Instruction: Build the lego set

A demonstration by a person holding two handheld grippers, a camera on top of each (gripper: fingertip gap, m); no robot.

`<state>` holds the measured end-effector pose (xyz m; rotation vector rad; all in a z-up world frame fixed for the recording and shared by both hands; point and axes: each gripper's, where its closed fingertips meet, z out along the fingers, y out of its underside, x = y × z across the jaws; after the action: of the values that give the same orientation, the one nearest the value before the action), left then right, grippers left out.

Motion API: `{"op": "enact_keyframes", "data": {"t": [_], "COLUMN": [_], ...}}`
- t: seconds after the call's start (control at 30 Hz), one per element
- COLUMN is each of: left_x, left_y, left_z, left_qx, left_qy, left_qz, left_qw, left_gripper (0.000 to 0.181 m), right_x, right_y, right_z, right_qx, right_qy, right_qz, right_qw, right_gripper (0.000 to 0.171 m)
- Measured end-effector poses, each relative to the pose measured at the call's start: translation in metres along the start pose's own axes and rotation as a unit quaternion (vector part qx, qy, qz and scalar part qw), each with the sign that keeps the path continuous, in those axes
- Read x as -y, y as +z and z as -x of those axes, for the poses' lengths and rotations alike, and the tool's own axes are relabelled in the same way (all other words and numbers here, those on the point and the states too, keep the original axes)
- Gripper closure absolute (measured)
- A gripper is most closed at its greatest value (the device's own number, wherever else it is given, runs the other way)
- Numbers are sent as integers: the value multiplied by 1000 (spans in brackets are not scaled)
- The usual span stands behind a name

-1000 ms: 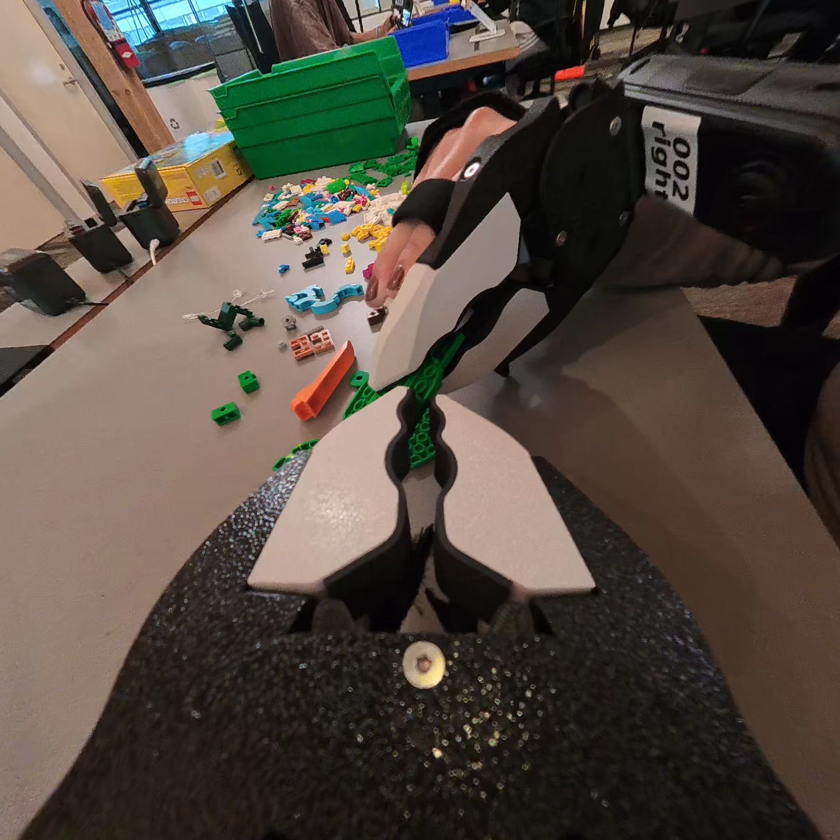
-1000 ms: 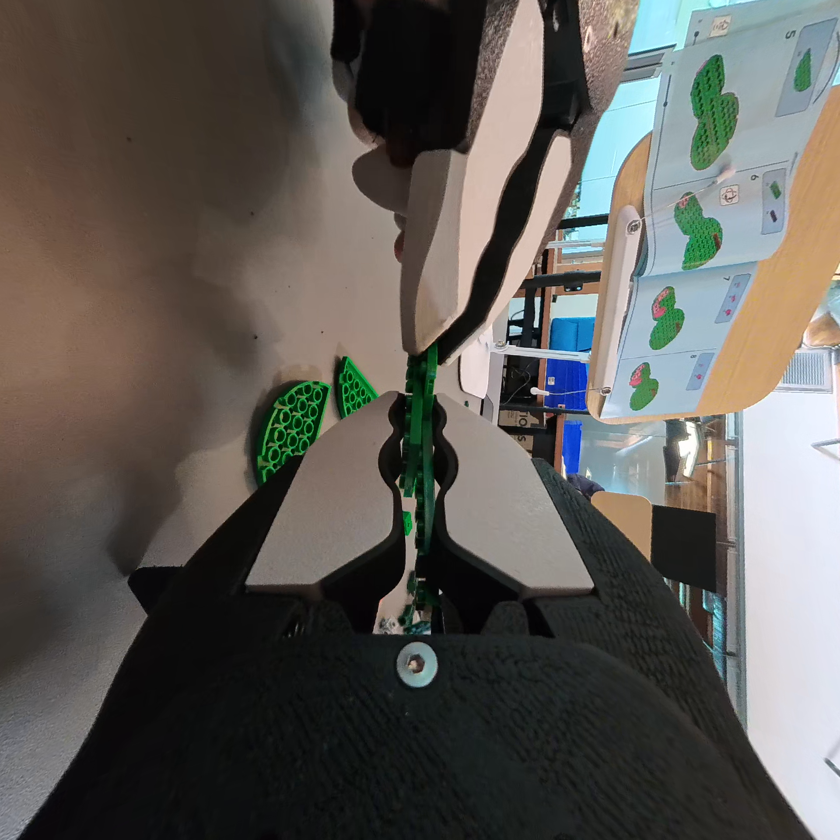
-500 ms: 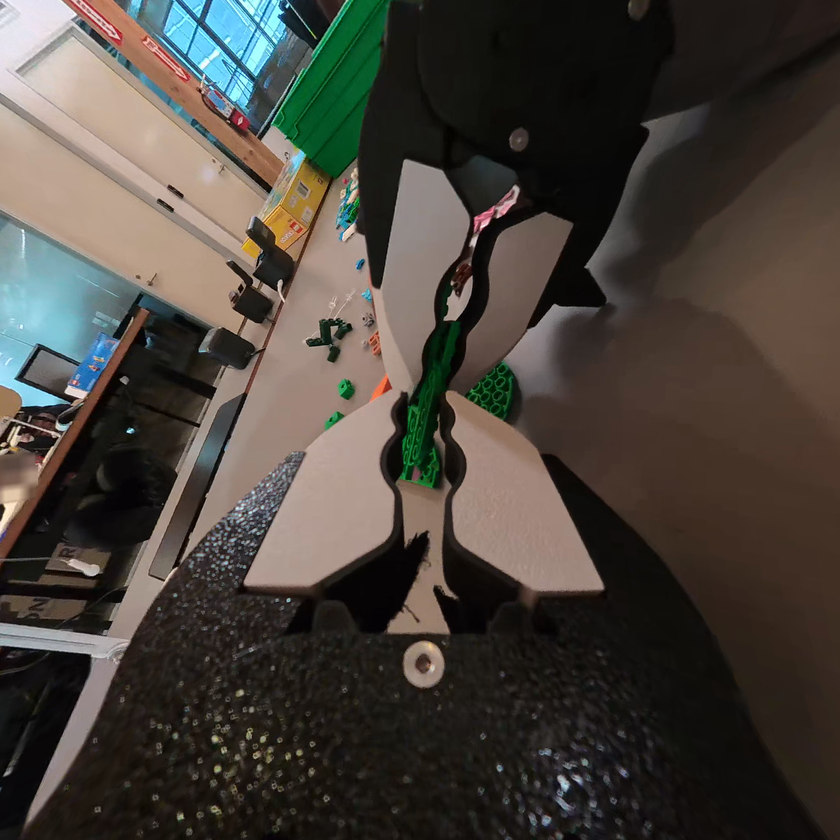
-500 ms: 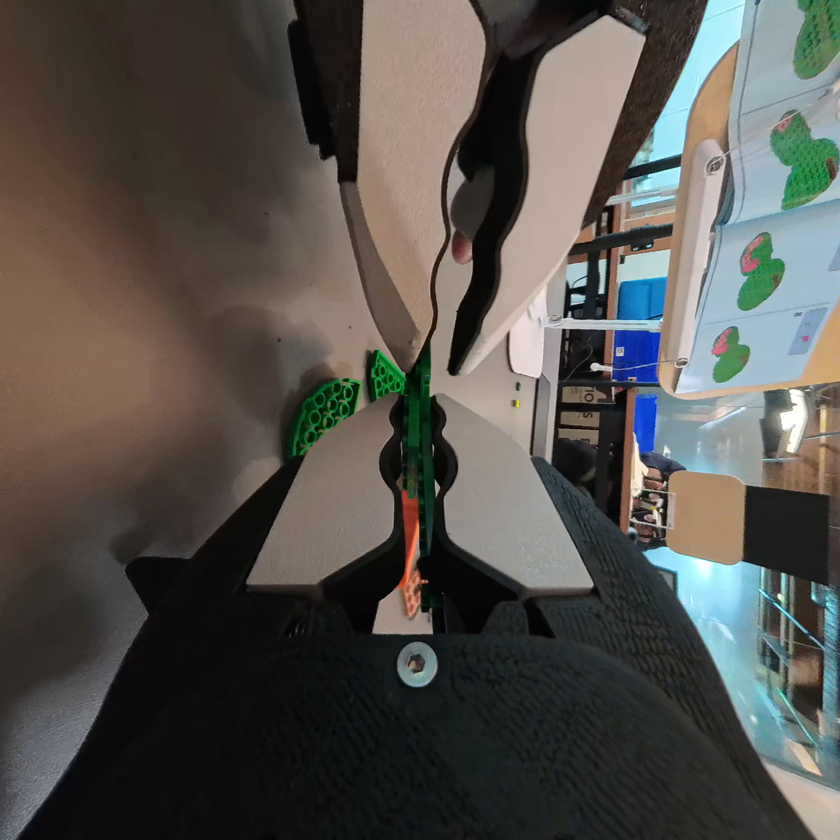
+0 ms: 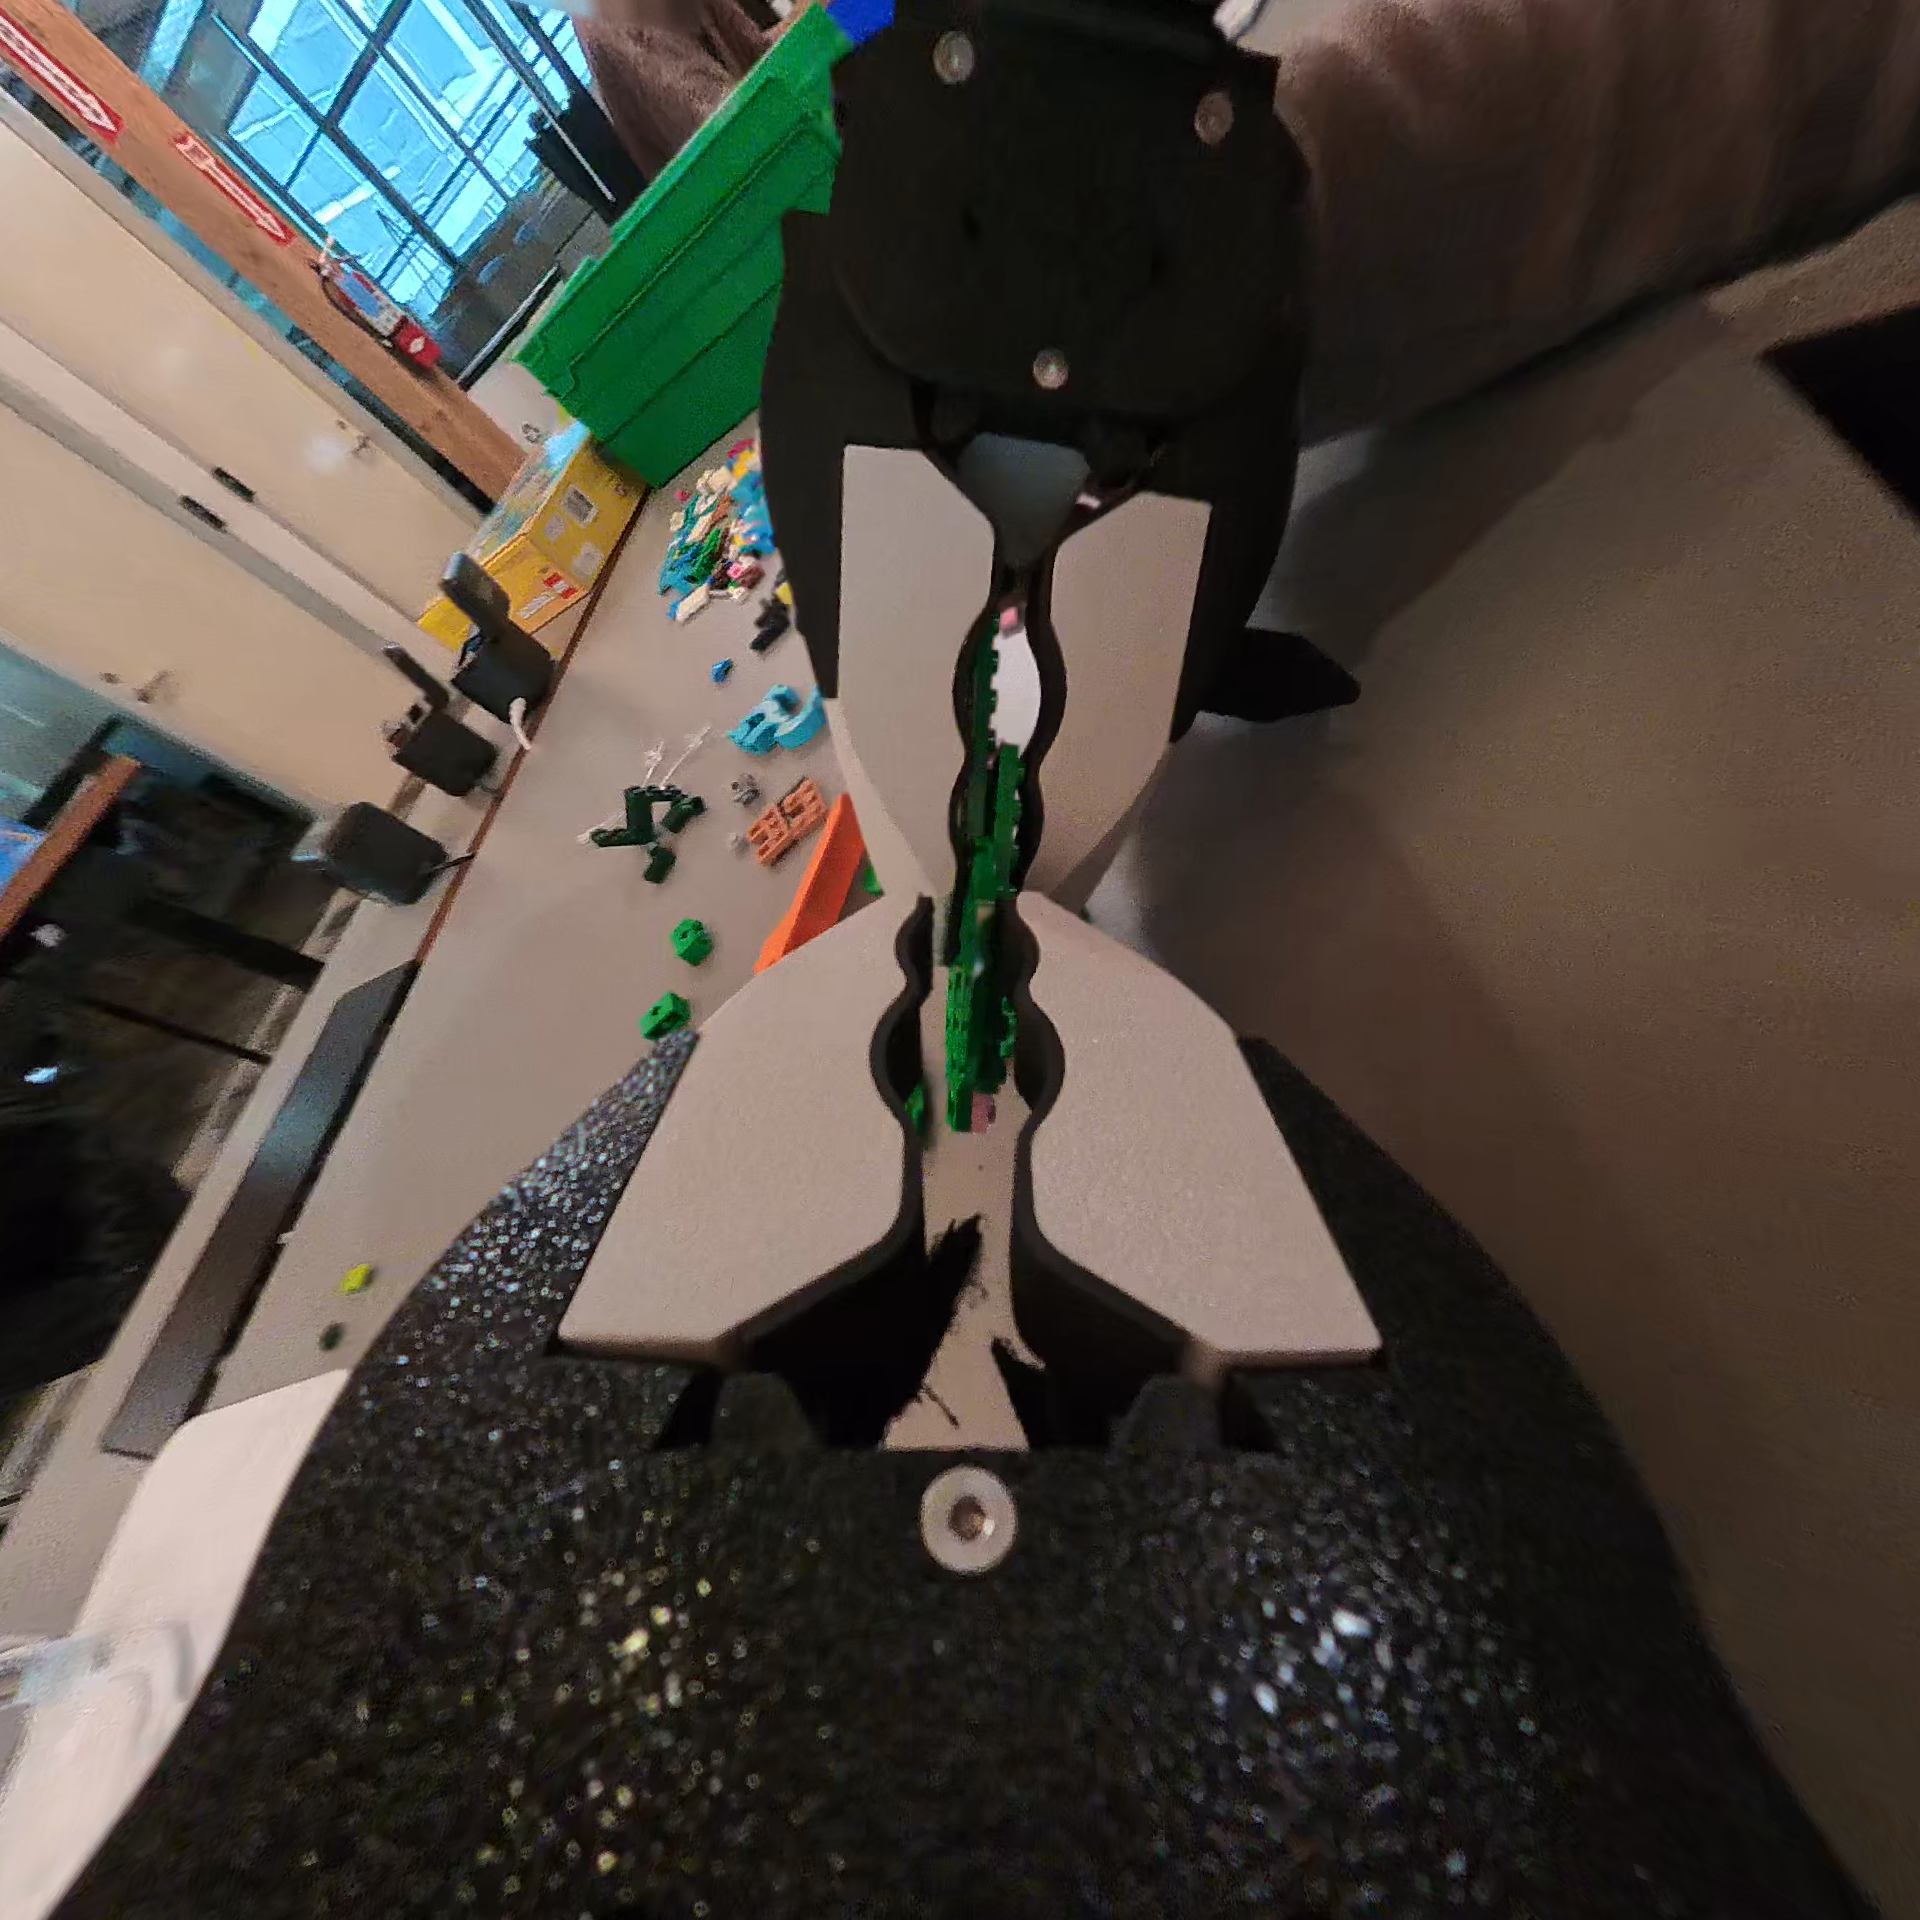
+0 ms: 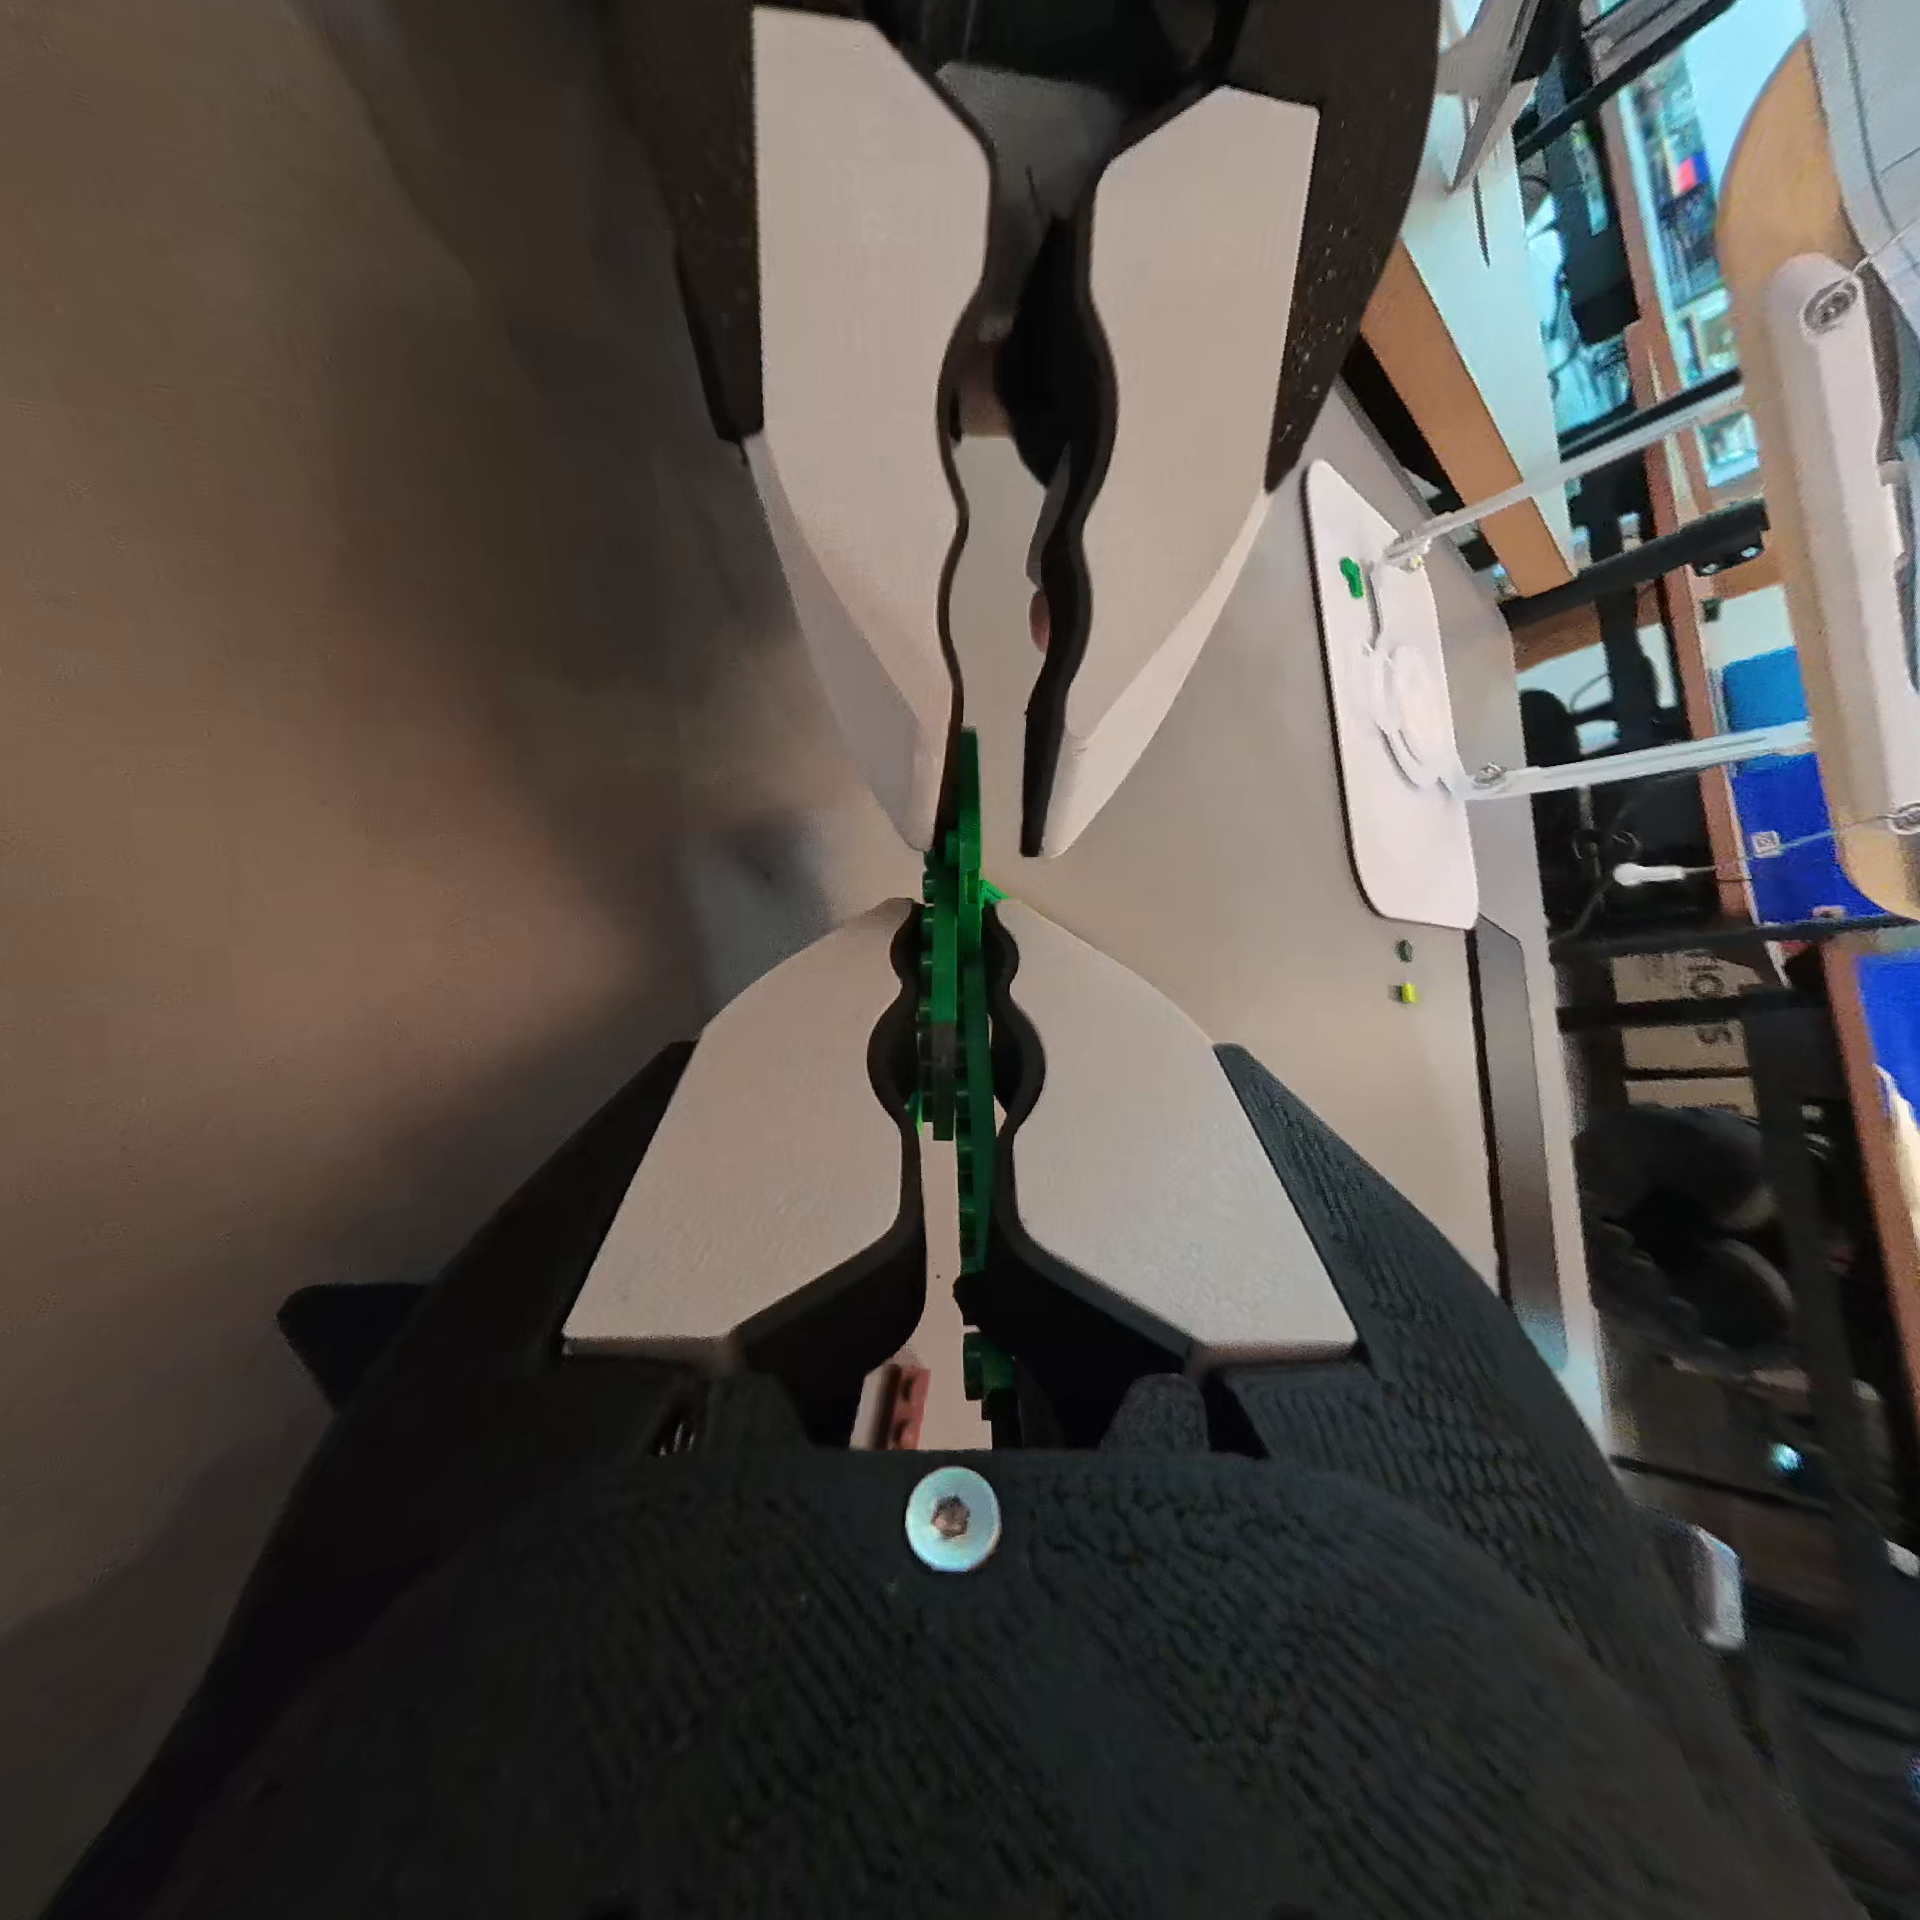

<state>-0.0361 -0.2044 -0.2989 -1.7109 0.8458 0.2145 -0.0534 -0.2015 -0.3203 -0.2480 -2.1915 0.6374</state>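
A green lego plate assembly (image 5: 982, 997) is held edge-on in the air between both grippers, which face each other tip to tip. My left gripper (image 5: 975, 914) is shut on its near end, where a small pink piece shows at the bottom. My right gripper (image 5: 992, 883) comes from the far side and is shut on the other end. In the right wrist view, my right gripper (image 6: 956, 904) clamps the plate assembly (image 6: 951, 997), and the left gripper (image 6: 977, 847) meets it from above. Most of the plate's face is hidden by the fingers.
Loose parts lie on the grey table to the left: an orange slope (image 5: 821, 883), brick-patterned pieces (image 5: 784, 831), small green bricks (image 5: 691, 940), light blue pieces (image 5: 774, 722) and a mixed pile (image 5: 717, 540). Green bins (image 5: 707, 281) and a yellow box (image 5: 540, 551) stand behind. A white stand base (image 6: 1392, 707) sits at the right.
Both grippers have rolled and turned to face each other head-on, carrying the green plate assembly up off the table. The loose green plates on the table have left the right wrist view.
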Motion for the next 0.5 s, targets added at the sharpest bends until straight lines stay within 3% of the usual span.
{"op": "enact_keyframes", "data": {"t": [0.23,0.5], "left_x": [5,6], "left_y": [-5,-6], "left_z": [-4,-10], "left_qx": [-44,-69], "left_qy": [-62,-59], "left_qz": [-41,-43], "left_qw": [996,995], "left_gripper": [167,164], "right_x": [7,10], "right_y": [-2,-1], "right_z": [4,6], "right_qx": [13,20], "right_qy": [10,20], "right_qz": [-25,-34], "right_qw": [1000,999], "right_gripper": [164,164]}}
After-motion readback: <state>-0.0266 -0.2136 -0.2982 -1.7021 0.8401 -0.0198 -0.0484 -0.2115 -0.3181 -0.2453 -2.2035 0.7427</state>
